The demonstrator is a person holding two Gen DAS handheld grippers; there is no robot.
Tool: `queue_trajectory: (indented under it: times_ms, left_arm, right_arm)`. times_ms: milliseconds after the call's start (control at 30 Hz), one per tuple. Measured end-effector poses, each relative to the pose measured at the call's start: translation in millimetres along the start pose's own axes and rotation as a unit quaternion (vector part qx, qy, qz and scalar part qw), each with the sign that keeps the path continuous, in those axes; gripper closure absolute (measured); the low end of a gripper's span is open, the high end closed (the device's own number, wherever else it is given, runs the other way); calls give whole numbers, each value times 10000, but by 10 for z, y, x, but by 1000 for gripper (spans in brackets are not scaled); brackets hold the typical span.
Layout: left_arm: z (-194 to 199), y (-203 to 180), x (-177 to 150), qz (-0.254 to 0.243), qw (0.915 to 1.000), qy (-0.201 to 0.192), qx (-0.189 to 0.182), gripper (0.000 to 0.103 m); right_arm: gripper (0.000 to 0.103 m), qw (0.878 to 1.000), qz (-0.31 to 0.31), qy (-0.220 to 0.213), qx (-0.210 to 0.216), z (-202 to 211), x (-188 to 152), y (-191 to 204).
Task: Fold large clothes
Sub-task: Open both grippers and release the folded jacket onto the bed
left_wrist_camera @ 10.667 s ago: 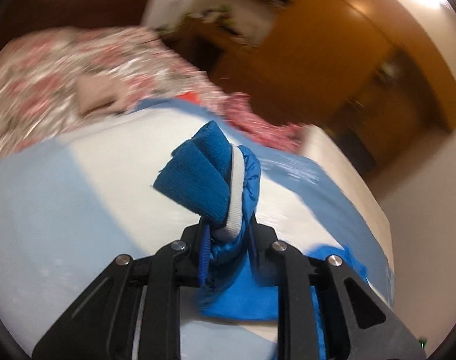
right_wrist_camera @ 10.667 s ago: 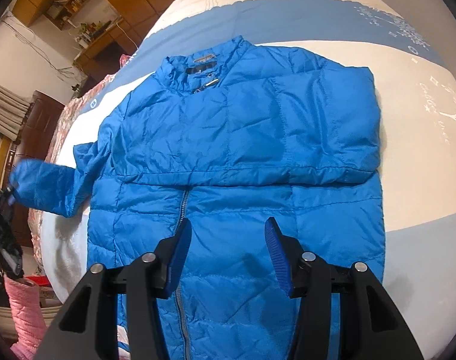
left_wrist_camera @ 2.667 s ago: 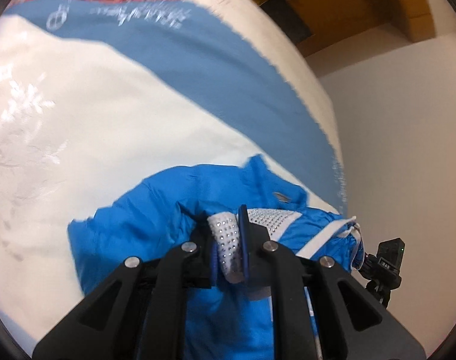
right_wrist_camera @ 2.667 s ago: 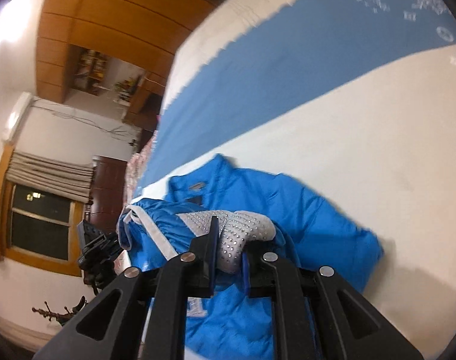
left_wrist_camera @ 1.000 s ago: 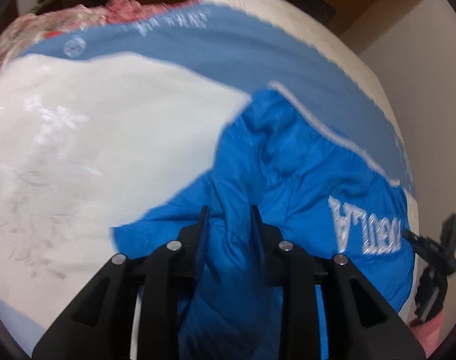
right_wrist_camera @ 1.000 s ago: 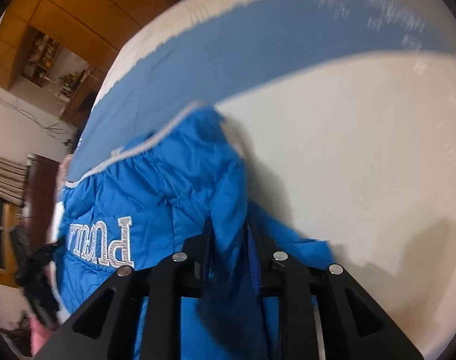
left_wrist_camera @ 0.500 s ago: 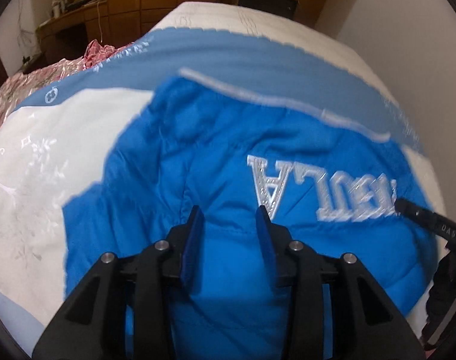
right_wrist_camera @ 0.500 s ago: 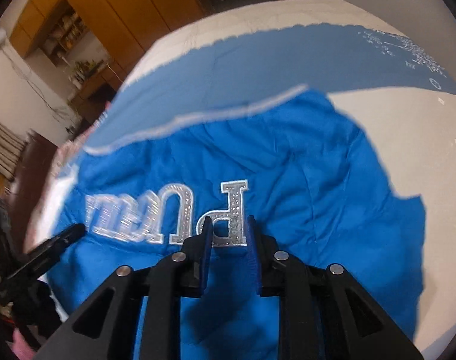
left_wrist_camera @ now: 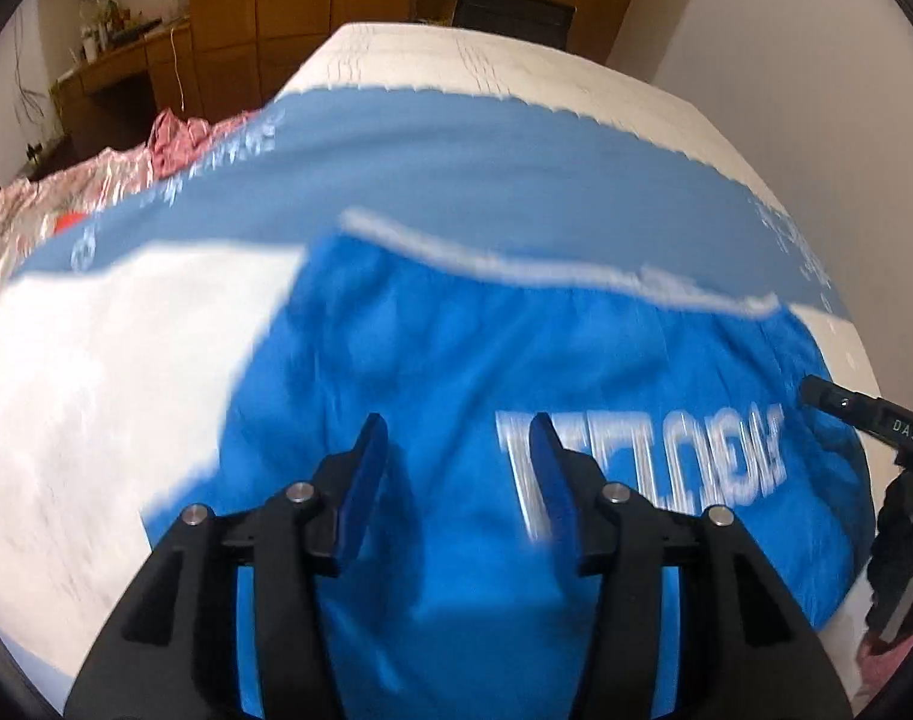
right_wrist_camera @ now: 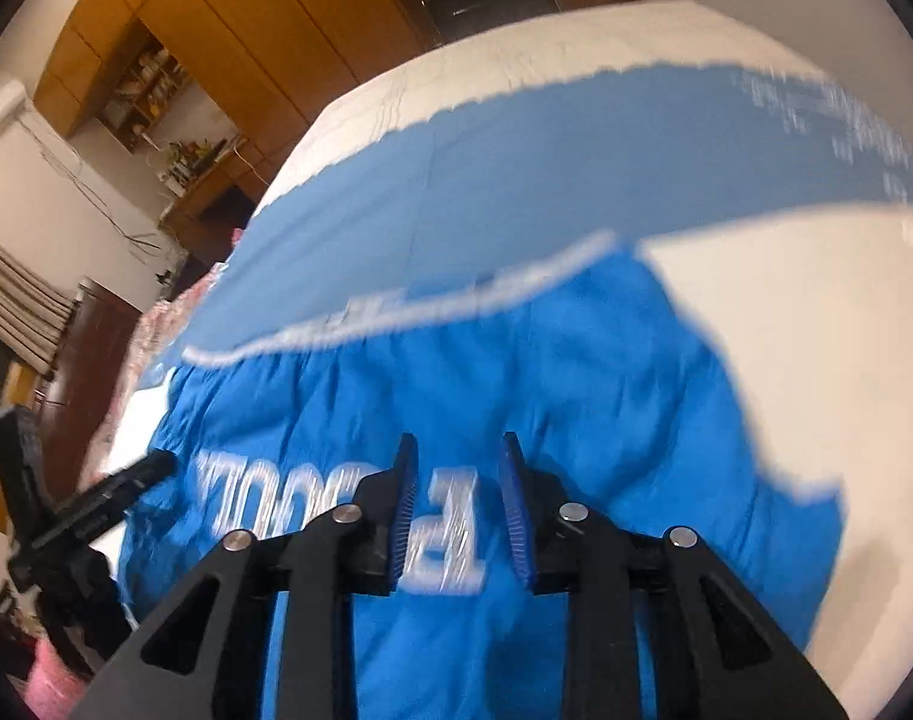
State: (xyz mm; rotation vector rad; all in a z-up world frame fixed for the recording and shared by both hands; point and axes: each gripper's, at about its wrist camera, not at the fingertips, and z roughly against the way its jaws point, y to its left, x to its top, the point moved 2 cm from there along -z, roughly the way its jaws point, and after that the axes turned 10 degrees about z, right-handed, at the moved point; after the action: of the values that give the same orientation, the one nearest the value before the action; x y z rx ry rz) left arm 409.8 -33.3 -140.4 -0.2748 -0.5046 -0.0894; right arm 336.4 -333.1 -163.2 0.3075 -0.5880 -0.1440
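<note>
A bright blue padded jacket [left_wrist_camera: 432, 360] lies folded on the bed, its back up, with silver letters [left_wrist_camera: 642, 456] across it and a white hem band along its far edge. My left gripper [left_wrist_camera: 456, 450] hovers over the jacket's near left part; its jaws are opening and nothing is between them. In the right wrist view the same jacket [right_wrist_camera: 606, 372] fills the lower frame. My right gripper [right_wrist_camera: 456, 480] hangs above the silver letters [right_wrist_camera: 450, 528]; its jaws are opening a little, with no cloth pinched between the blue pads.
The bed cover [left_wrist_camera: 96, 360] is white with a wide blue band [right_wrist_camera: 576, 150]. A floral quilt [left_wrist_camera: 12, 216] lies at the left. Wooden wardrobes [right_wrist_camera: 246, 18] and a desk stand beyond the bed. The other gripper's black tip [left_wrist_camera: 846, 408] shows at the jacket's right edge.
Both grippers let go of the jacket folds they pinched a second ago and pulled back. Their jaws have spread. The jacket now lies flat with its lettered back showing.
</note>
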Motion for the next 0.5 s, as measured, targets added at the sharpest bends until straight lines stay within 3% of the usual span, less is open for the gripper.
queue_trajectory:
  times_ms: [167, 300, 500]
  left_arm:
    - [-480, -5, 473, -1, 9992, 227, 337, 54]
    - [-841, 57, 463, 28, 9982, 505, 325, 53]
    - [-790, 73, 485, 103, 9982, 532, 251, 55]
  right_arm:
    - [75, 9990, -143, 344, -234, -405, 421, -249]
    - [79, 9970, -282, 636, -341, -760, 351, -423]
    - [79, 9972, -412, 596, -178, -679, 343, -454]
